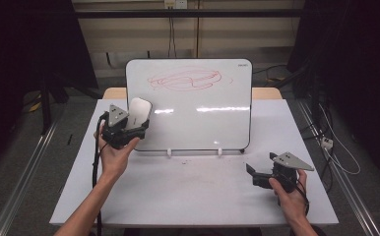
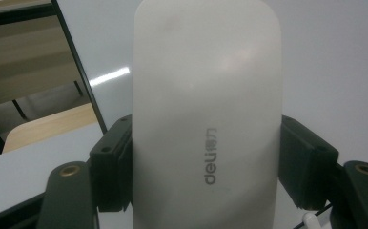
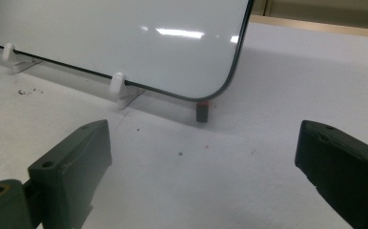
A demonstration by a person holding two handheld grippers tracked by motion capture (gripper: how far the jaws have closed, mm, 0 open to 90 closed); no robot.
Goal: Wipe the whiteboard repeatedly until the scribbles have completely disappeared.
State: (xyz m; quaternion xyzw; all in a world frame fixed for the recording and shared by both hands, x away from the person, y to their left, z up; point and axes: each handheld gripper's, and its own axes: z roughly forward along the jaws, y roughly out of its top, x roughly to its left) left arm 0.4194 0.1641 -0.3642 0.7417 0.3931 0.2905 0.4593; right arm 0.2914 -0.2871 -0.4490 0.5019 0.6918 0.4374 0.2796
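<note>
A whiteboard [image 1: 198, 105] stands upright on white clips at the back of the table, with red scribbles [image 1: 185, 79] across its upper part. My left gripper [image 1: 129, 129] is raised in front of the board's lower left and is shut on a white eraser [image 1: 139, 112], whose pale back [image 2: 206, 109] carries a "deli" mark. My right gripper [image 1: 258, 176] rests low at the table's right front, open and with nothing between its jaws, pointing toward the board's lower right corner [image 3: 220, 90]. A small dark object with a red tip [image 3: 202, 110] stands behind that corner.
The white table [image 1: 193, 187] spreads in front of the board. White support clips [image 3: 119, 88] hold the board's bottom edge. Cables trail on the floor at the right [image 1: 335, 147]. A wooden surface [image 1: 114, 92] lies behind the table.
</note>
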